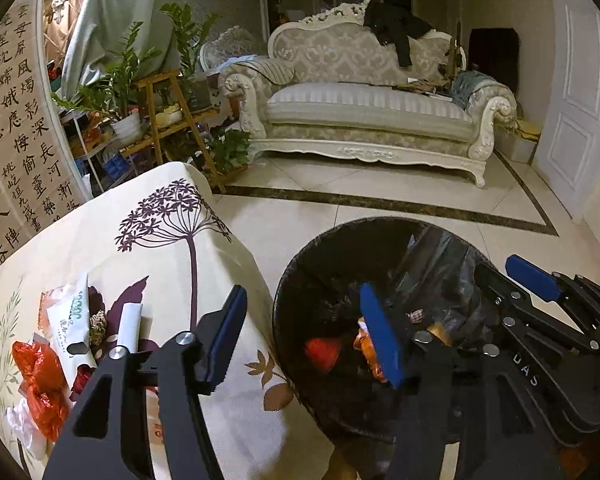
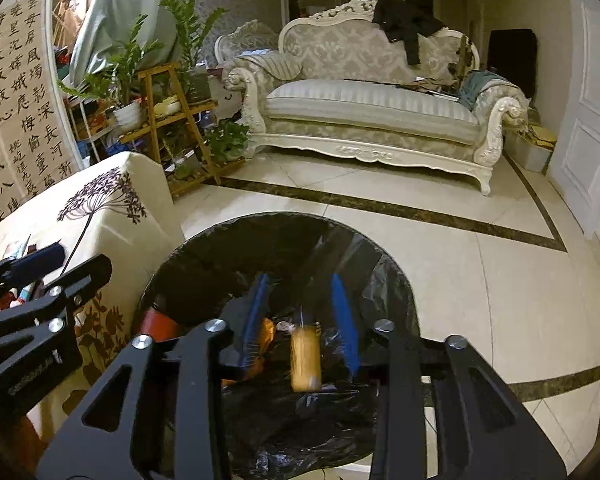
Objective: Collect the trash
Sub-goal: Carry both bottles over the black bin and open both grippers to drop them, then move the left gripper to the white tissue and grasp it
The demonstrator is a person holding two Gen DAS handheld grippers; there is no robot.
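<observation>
A round bin lined with a black bag stands on the floor right of the table; it also shows in the right wrist view. Red and orange trash lies inside. My left gripper is open and empty, straddling the table edge and the bin rim. My right gripper is open above the bin. A blurred yellow-brown cylinder is between and below its fingers, untouched, apparently falling. Trash stays on the table: a red plastic bag, a white wrapper, a white paper roll.
The table has a cream floral cloth. A cream sofa stands across the tiled floor. A wooden plant stand is behind the table. A white door is at right. My right gripper shows in the left wrist view.
</observation>
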